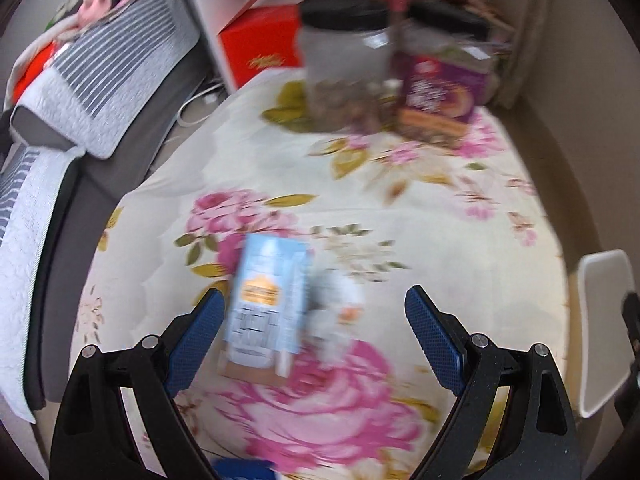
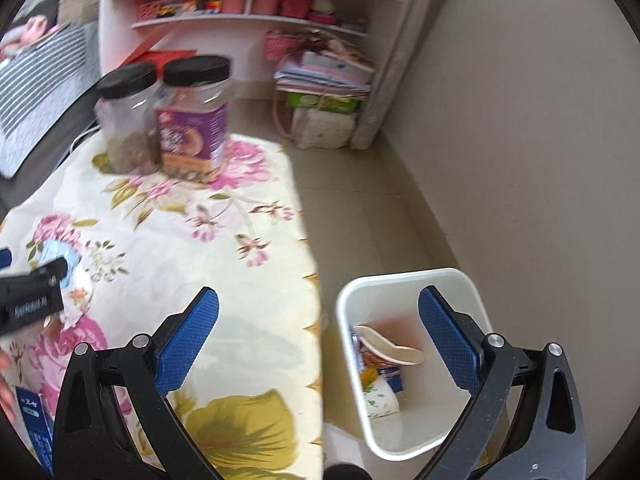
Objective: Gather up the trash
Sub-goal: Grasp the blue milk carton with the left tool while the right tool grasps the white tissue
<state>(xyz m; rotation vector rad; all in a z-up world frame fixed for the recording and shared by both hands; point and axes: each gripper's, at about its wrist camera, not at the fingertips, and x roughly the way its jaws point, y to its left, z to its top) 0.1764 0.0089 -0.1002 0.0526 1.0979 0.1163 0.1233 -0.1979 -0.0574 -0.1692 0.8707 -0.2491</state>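
Observation:
A light blue carton [image 1: 267,300] lies on the floral cloth of the table [image 1: 440,240], with crumpled pale wrapping [image 1: 338,300] at its right side. My left gripper [image 1: 316,312] hovers open over them, the carton close to its left finger. My right gripper [image 2: 320,312] is open and empty, spanning the table's right edge and a white bin [image 2: 404,280] on the floor. Inside the bin lie a squashed paper cup [image 2: 384,346] and other packaging. The left gripper's body [image 2: 30,300] shows at the far left of the right wrist view, over the carton [image 2: 54,250].
Two black-lidded clear jars [image 2: 192,120] [image 2: 126,120] stand at the table's far end. A dark blue box [image 2: 34,420] sits at the near left edge. White shelves [image 2: 256,20], a striped sofa cushion [image 1: 112,68], a paper stack [image 2: 324,76] and a wall [image 2: 520,120] surround the table.

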